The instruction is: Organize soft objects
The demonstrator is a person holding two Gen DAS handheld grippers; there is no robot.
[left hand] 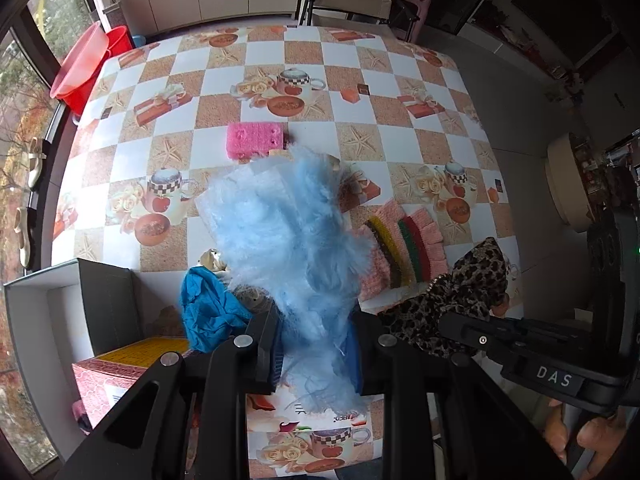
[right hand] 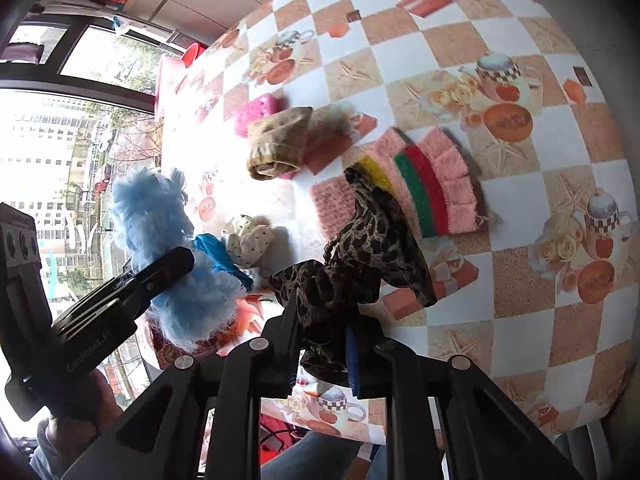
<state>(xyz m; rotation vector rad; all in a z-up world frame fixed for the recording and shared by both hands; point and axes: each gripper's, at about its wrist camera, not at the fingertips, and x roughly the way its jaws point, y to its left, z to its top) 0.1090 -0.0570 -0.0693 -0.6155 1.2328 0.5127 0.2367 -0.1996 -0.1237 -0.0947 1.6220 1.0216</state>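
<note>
Two claws clamped: left claw (left hand: 316,356) on blue fluffy item (left hand: 288,240), right claw (right hand: 324,356) on leopard-print cloth (right hand: 360,264); lift in hand, then probable carry to box (left hand: 60,320).

Both grippers are black, with silver round screws and blue pads on the fingers (left hand: 354,360). The right gripper (left hand: 460,330) bears white letters "DAS".
</note>
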